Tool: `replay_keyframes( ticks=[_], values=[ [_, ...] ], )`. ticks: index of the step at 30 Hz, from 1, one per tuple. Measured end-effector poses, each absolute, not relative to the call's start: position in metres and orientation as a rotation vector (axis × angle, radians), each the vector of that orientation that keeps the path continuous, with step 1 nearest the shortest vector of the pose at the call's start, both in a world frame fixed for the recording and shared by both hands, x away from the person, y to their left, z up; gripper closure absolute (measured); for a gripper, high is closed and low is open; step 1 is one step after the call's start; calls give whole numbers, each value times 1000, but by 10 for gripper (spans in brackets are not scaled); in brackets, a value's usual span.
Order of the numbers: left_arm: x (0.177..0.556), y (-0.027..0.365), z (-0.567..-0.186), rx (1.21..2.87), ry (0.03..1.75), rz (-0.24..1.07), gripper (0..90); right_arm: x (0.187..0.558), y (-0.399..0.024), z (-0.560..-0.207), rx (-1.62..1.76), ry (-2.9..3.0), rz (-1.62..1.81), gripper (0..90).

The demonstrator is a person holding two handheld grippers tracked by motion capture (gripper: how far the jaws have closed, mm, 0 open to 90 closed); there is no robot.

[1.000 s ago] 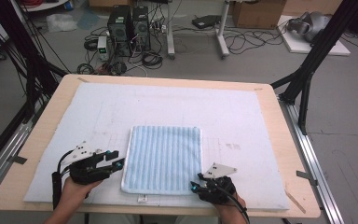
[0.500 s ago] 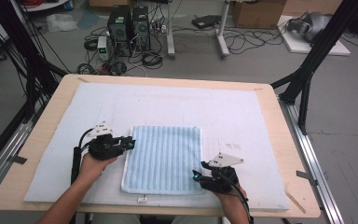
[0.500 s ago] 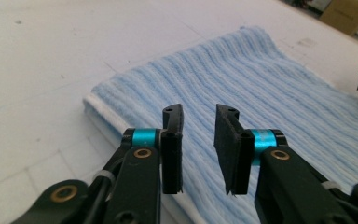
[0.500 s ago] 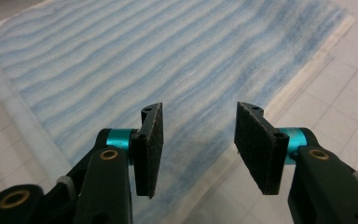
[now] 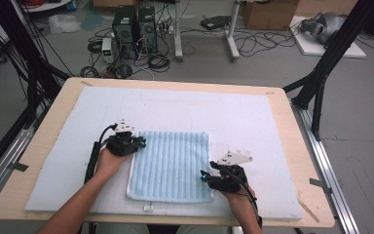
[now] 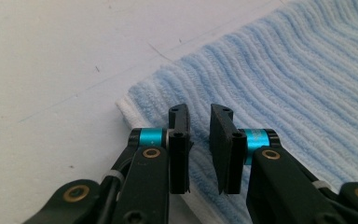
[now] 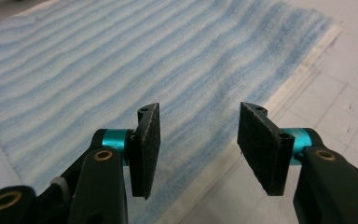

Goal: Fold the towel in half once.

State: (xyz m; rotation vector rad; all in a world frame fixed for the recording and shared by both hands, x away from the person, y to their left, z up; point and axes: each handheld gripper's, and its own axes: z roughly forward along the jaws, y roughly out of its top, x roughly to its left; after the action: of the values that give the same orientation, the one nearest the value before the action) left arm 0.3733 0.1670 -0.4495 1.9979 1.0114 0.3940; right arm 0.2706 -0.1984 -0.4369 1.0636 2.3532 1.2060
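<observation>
Table [image 5: 292,146]: wood top, sitting under both your grippers, and it's got a white mat [image 5: 253,122] over most of it.
Towel [image 5: 173,165]: light blue, ribbed, flat on the mat right between your two grippers.
Left gripper [image 5: 139,143]: you've got it parked at the towel's far left corner. Jaws have just been closing and there's only a narrow gap now. In the left gripper view [image 6: 199,140] the towel edge lies under the tips, not pinched that I can see.
Right gripper [image 5: 205,176]: near the towel's right edge toward your side. Jaws have just been opening, roughly halfway, nothing between them; the towel's border lies just below the gap [image 7: 196,140].
</observation>
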Motion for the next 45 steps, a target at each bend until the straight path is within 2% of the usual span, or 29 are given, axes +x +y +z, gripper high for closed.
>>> replay_keyframes(
  ticks=[4,9,14,19,27,33,34,37,41,45],
  values=[
    [374,170,-446,1950,1007,402,688,284,-198,-432,1058,2307,1194,589],
    [385,174,-446,1896,1033,406,706,323,-192,-426,1103,2239,1169,698],
    [399,176,-451,1915,1099,369,752,365,-178,-436,1187,2254,1116,725],
    [401,174,-451,1930,1100,394,783,385,-177,-447,1247,2252,1044,732],
    [401,172,-451,1948,1099,429,815,389,-182,-449,1264,2204,1044,712],
    [402,174,-451,1938,1103,412,810,381,-193,-446,1281,2186,1068,618],
    [402,175,-451,1931,1097,405,784,379,-197,-446,1284,2178,1079,606],
    [399,178,-448,1926,1086,407,631,371,-206,-443,1294,2167,1105,575],
    [390,190,-443,1845,1020,379,589,357,-216,-438,1235,2186,1105,588],
    [377,203,-437,1750,911,327,518,342,-225,-433,1212,2169,1126,529]
  ],
)
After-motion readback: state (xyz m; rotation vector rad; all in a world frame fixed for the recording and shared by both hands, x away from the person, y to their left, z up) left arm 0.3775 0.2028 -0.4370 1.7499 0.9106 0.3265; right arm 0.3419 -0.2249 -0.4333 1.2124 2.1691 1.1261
